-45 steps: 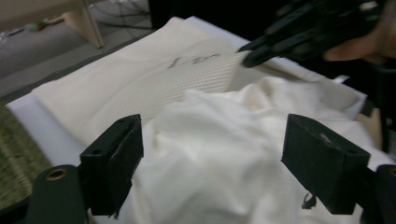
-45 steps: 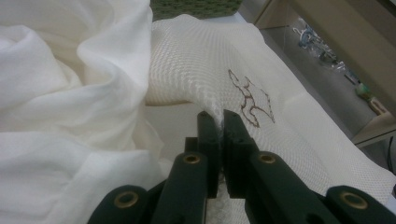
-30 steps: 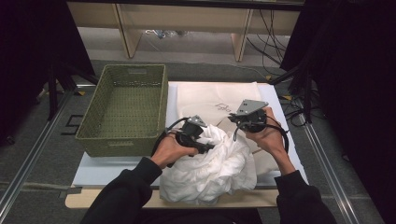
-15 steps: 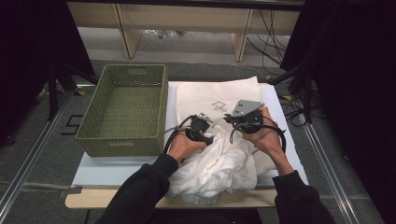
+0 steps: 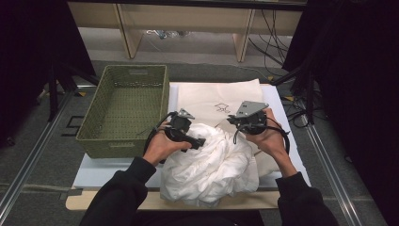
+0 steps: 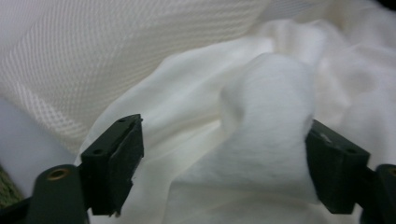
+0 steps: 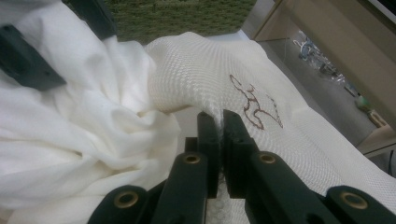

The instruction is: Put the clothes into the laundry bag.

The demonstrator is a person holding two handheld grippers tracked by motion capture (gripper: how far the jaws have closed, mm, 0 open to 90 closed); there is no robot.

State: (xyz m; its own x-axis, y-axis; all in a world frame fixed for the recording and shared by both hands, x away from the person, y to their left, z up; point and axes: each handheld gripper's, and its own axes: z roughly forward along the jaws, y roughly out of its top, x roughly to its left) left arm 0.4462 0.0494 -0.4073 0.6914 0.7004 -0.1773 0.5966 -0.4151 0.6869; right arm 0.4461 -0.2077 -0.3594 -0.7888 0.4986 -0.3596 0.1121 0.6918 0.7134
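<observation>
1. Left hand-held gripper [image 6: 224, 182]: jaws just opened wide, a fold of the white garment [image 5: 211, 165] between them, released.
2. Right hand-held gripper [image 7: 220, 140]: clenched on the mesh bag [image 7: 243, 93] edge.
3. Garment heaped at lower centre of the high view on the bench [image 5: 103, 172].

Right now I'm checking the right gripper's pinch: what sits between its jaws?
In the right gripper view, the right gripper is shut on an edge of the cream mesh bag; the white cloth bunches beside it.

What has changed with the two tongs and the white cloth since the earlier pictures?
The left tongs have just opened; a fold of the white cloth sits between the jaws, no longer pinched. That hand shifted a little over the cloth. The right tongs stay shut on the mesh bag. The basket has not moved.
</observation>
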